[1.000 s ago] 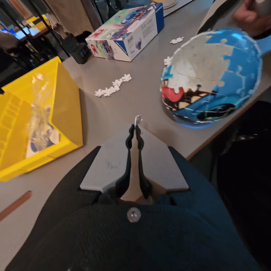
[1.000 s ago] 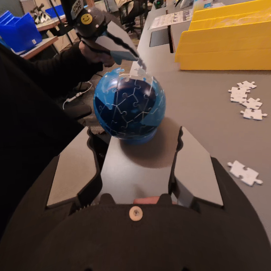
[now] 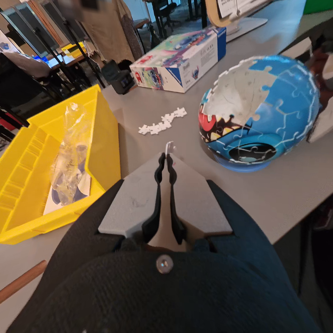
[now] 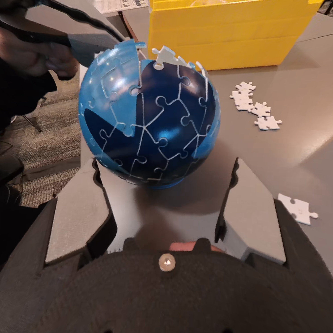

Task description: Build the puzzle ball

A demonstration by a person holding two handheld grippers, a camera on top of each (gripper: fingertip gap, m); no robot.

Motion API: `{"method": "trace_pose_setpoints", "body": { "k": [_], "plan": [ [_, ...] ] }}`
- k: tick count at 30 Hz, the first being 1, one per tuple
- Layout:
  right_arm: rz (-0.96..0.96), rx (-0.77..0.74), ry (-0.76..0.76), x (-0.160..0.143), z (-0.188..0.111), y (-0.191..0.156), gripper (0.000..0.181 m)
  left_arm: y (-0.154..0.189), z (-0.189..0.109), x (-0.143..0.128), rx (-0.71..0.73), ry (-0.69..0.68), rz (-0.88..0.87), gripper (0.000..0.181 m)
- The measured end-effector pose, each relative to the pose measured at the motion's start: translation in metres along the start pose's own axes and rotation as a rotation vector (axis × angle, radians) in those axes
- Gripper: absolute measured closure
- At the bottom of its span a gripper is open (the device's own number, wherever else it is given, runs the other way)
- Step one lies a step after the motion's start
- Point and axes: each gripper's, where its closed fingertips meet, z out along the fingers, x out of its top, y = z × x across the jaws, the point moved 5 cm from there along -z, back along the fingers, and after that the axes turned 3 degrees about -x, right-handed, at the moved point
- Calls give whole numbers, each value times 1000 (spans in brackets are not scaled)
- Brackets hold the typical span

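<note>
While its jaws pinch a white puzzle piece (image 3: 170, 146), the left gripper (image 3: 166, 156) hangs over the grey table (image 3: 234, 194). Right gripper (image 4: 164, 163) gapes wide, nothing held, just short of the half-built puzzle ball (image 4: 149, 122) on its blue stand. Loose pieces (image 4: 255, 106) lie beside a yellow bin (image 4: 225, 34).

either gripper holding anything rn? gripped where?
Left gripper is shut on a white puzzle piece, pinched by its lower edge at the fingertips. Right gripper is open, holding nothing.
</note>
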Motion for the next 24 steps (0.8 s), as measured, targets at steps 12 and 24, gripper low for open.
{"method": "trace_pose_setpoints", "body": {
  "k": [12, 24],
  "plan": [
    [-30, 113, 139, 29, -63, 22, 96, -1, -5, 71, -1, 321, 84, 181],
    [-311, 263, 151, 121, -95, 26, 152, 72, 27, 155, -300, 173, 223, 181]
  ]
}}
